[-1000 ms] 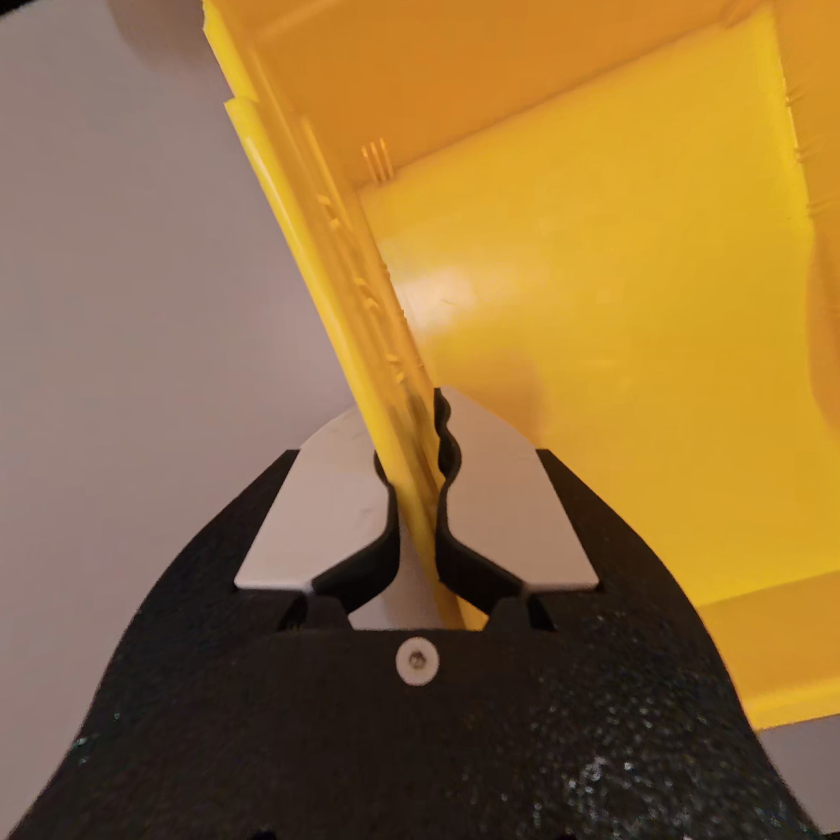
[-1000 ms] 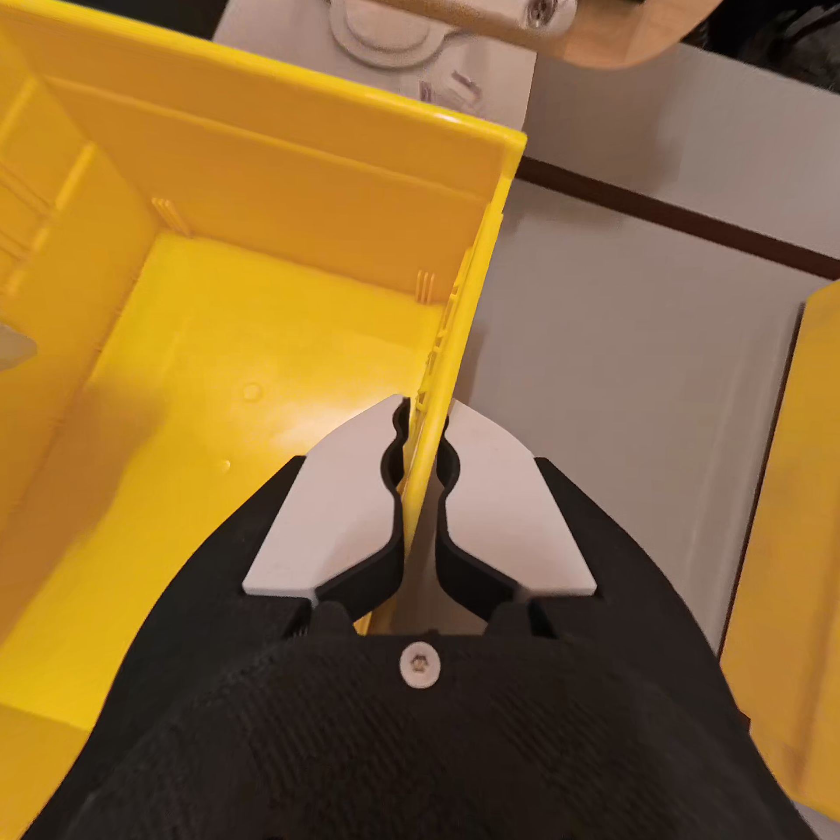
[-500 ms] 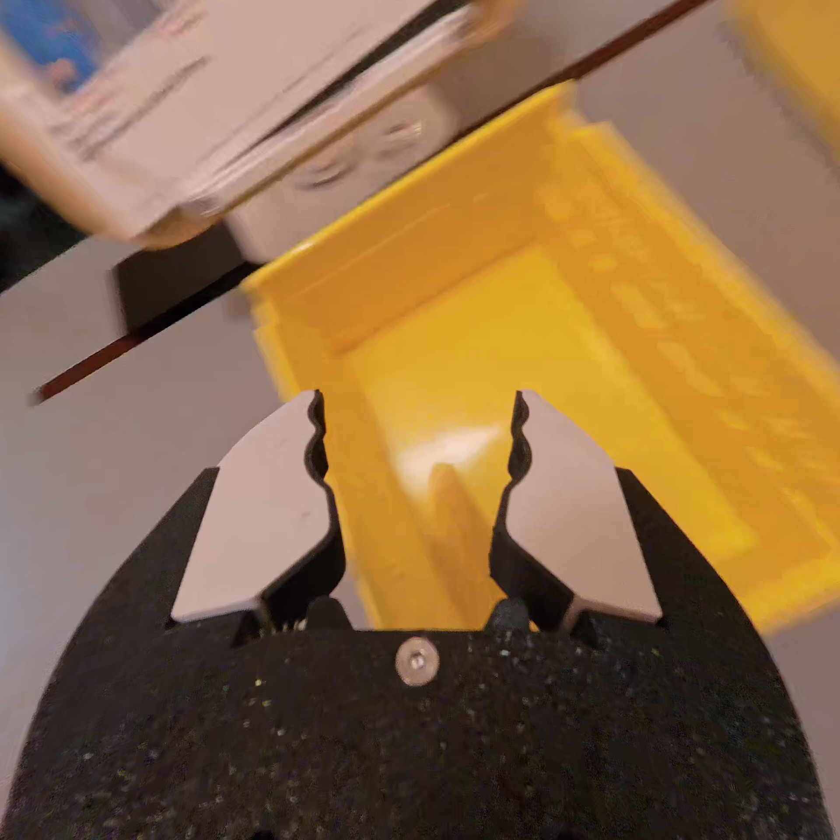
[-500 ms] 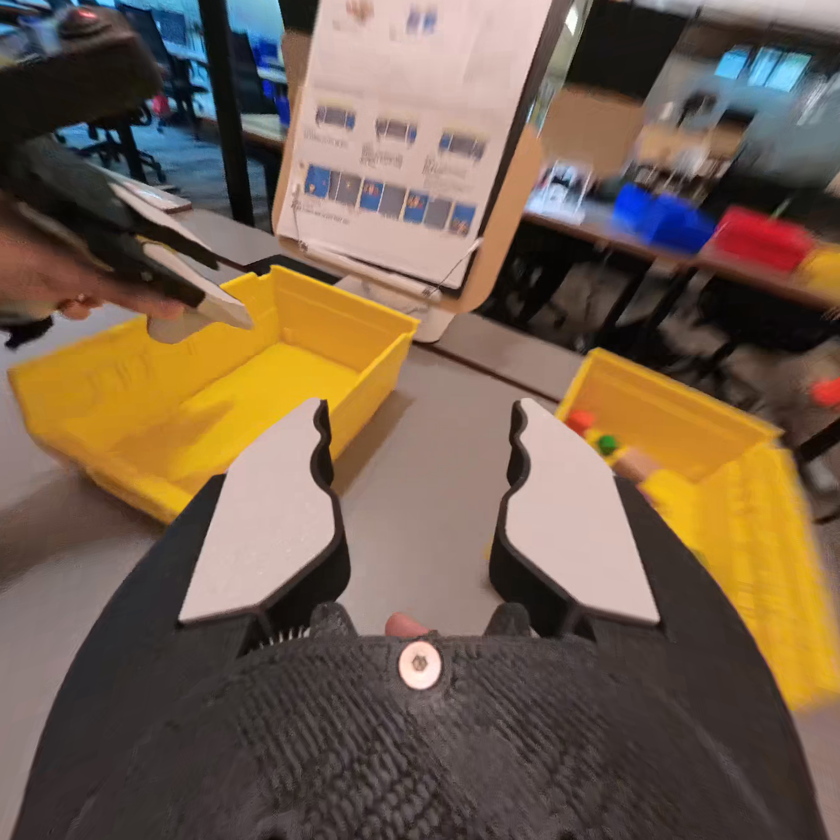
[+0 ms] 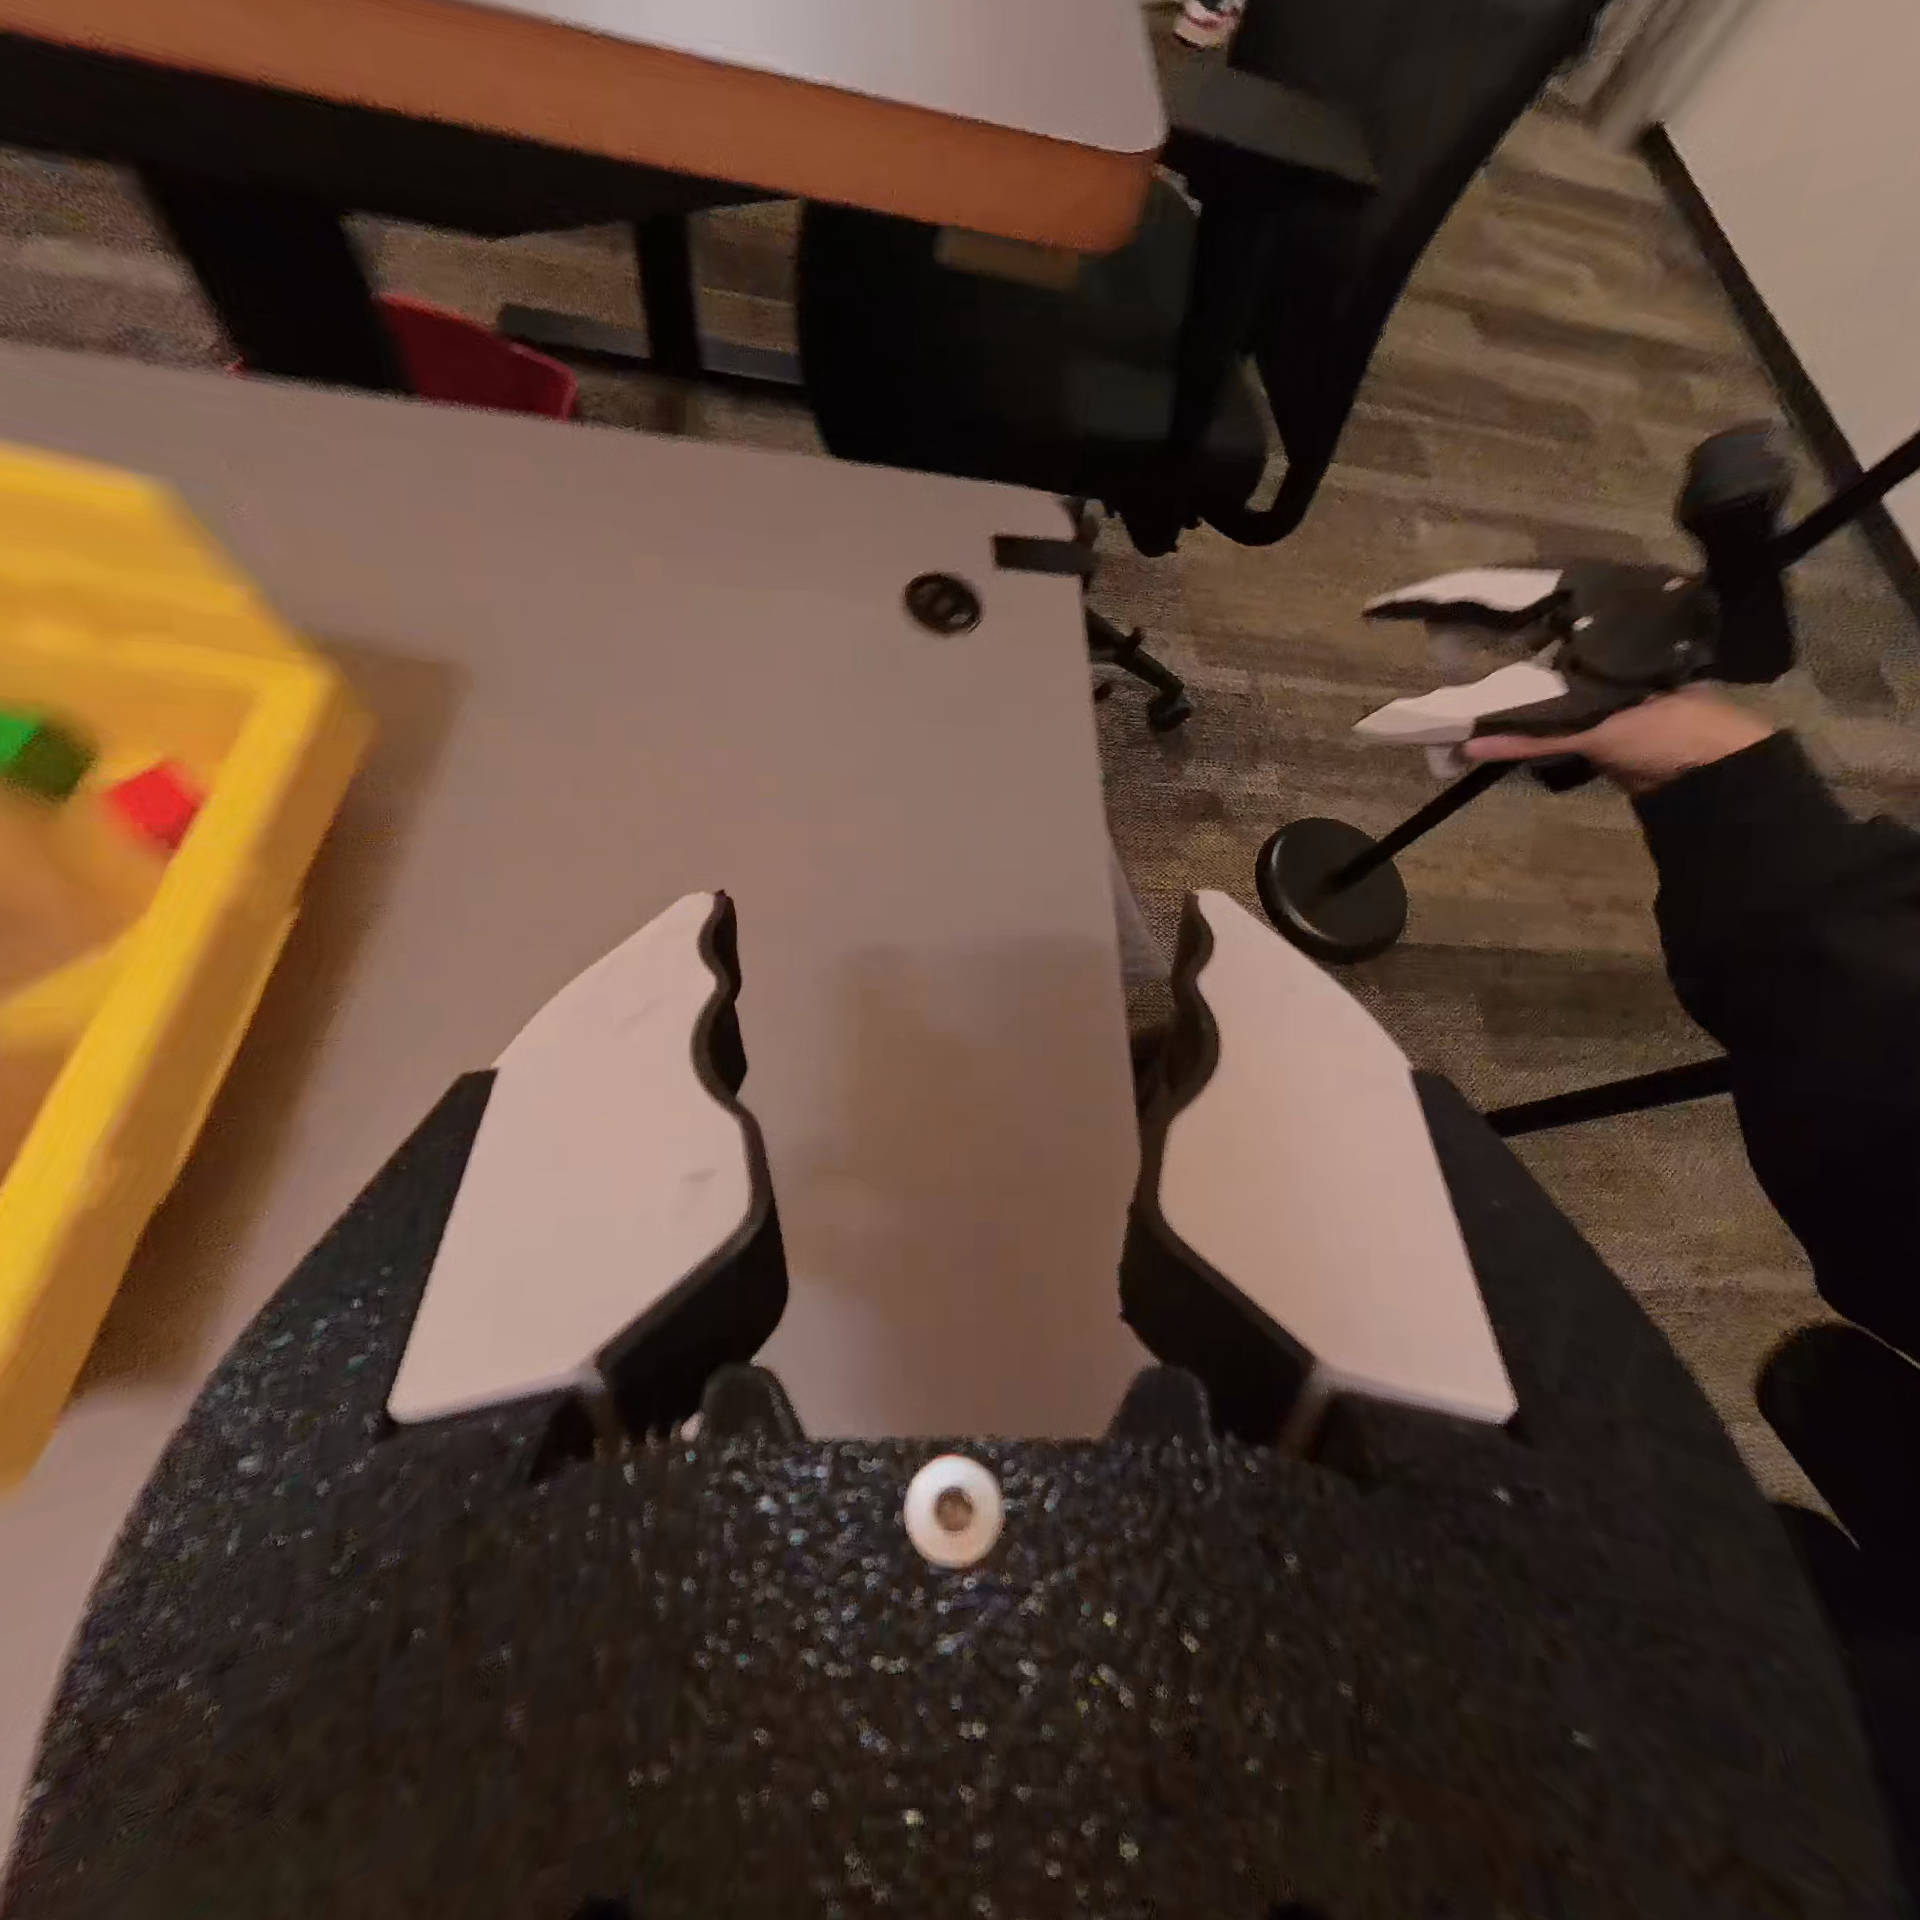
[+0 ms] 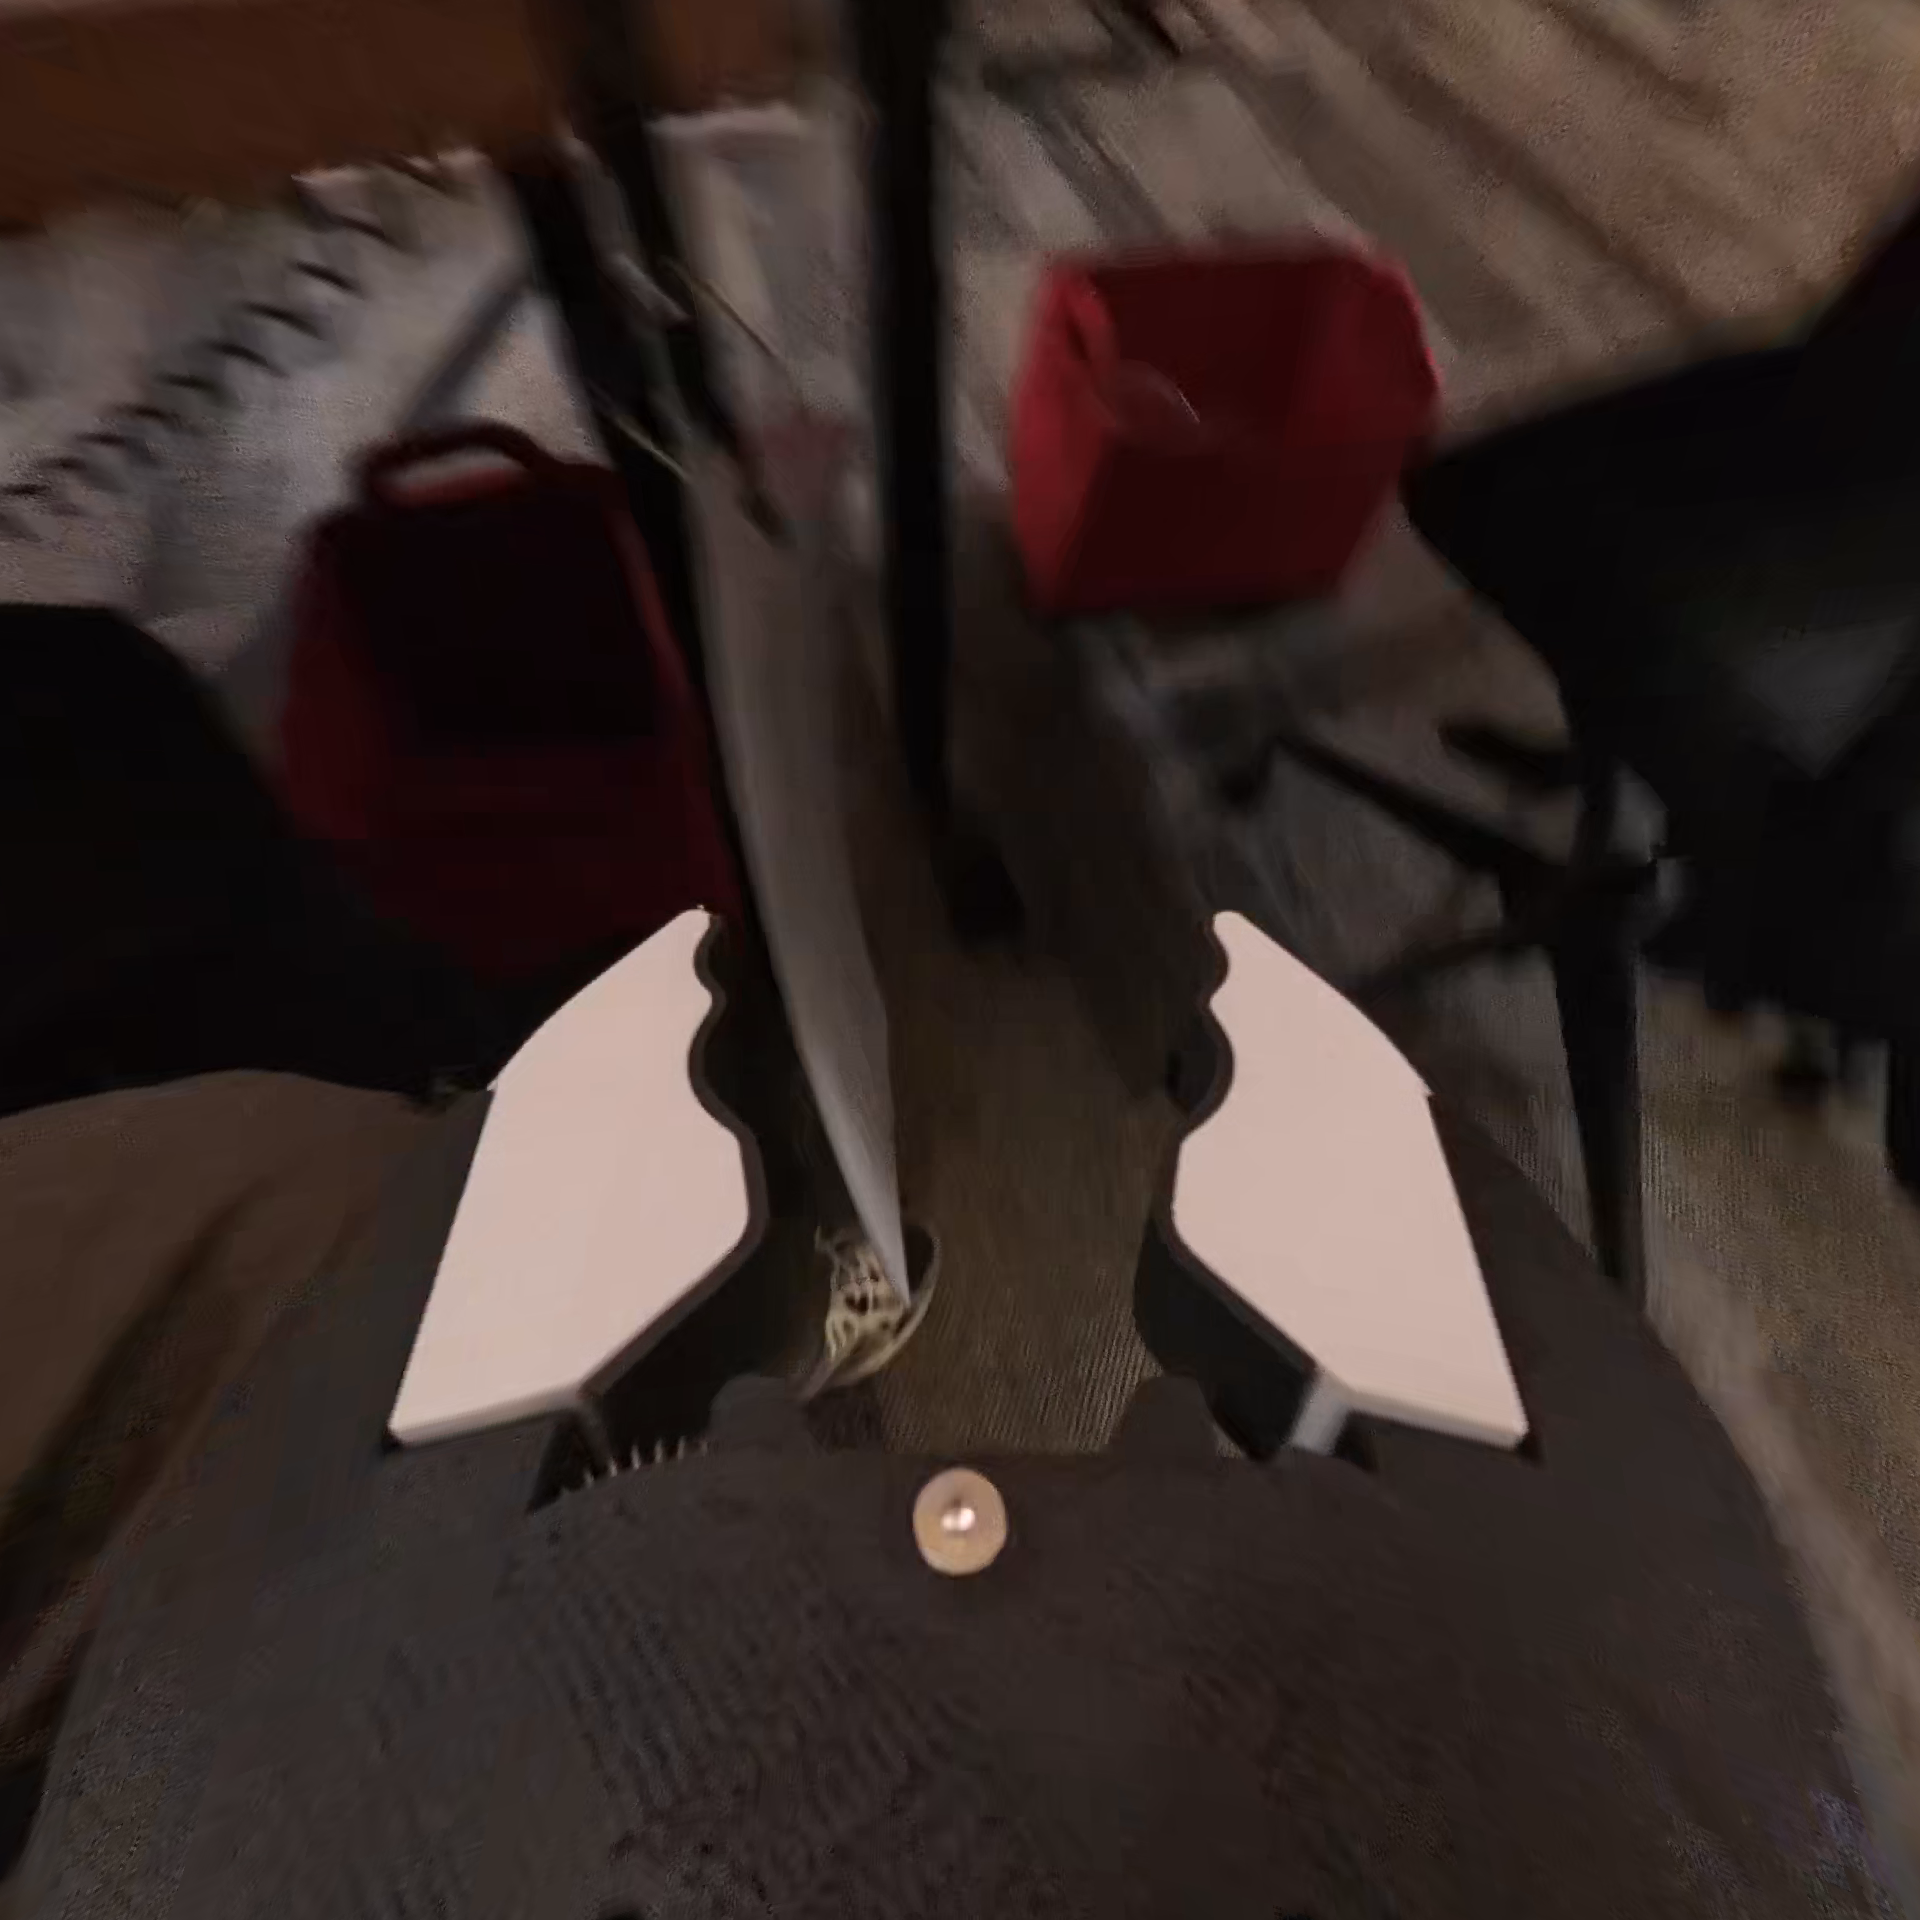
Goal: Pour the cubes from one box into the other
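Note:
A yellow box (image 5: pixel 239 831) sits at the left edge of the left wrist view on the grey table (image 5: pixel 675 675). It holds coloured cubes, a green one (image 5: pixel 42 753) and a red one (image 5: pixel 156 800) among them. My left gripper (image 5: pixel 956 914) is open and empty above the table's right part, to the right of the box. My right gripper (image 6: pixel 961 925) is open and empty, off the table and pointing at the floor. It also shows at the right of the left wrist view (image 5: pixel 1392 665), held in a hand beyond the table's edge. The other yellow box is out of view.
The table's right edge (image 5: pixel 1101 831) runs just by my left gripper. Beyond it are a black office chair (image 5: pixel 1091 343), a black stand with a round base (image 5: pixel 1330 894) and another table (image 5: pixel 727 114). Red bins (image 6: pixel 1216 426) stand on the floor.
Both grippers have let go of the empty yellow box, opened and pulled away. The left one has swung right past the box with cubes. The right one has dropped off the table toward the floor.

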`<state>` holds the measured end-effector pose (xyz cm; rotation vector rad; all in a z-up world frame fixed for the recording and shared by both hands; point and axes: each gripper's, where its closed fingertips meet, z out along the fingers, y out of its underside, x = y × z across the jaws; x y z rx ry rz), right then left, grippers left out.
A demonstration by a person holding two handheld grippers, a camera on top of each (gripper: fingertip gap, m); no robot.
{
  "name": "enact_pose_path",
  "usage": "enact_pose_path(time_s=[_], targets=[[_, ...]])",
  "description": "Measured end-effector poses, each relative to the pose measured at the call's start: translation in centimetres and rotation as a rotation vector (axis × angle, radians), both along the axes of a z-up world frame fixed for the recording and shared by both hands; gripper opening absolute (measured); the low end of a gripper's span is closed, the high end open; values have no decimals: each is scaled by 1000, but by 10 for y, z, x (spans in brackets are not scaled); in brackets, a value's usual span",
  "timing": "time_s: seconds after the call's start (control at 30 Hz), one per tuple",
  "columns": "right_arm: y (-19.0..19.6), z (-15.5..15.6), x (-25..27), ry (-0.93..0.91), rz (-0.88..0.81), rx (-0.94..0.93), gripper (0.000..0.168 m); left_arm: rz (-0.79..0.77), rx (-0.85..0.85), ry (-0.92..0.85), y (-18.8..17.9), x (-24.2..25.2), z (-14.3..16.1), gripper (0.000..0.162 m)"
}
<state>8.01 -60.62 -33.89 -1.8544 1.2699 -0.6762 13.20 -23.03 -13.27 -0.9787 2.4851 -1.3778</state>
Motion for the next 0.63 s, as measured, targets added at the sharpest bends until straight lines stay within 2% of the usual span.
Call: enact_pose_path(time_s=[0.1, 0.17, 0.23, 0.3, 0.43, 0.53, 0.63], targets=[[-79, -93, -21, 101, -260, 45, 84, -165, 11, 14, -91, 4, -14, 78], [-117, -141, -28, 106, -371, 46, 84, -289, 4, 26, -152, -2, -26, 77], [-145, -185, -26, 120, -420, 27, 84, -412, -20, 15, -207, -10, -41, 75], [-170, -230, -18, 156, -455, 32, 88, -465, -60, 8, -248, -14, -57, 71], [-216, -316, 10, 212, -462, -6, 90, -522, -170, 86, -302, -7, -85, 72], [-251, -387, 33, 297, -468, -37, 89, -557, -272, 109, -322, 19, -83, 72], [-286, -451, 56, 378, -599, 13, 85, -572, -383, 138, -331, 40, -79, 71]])
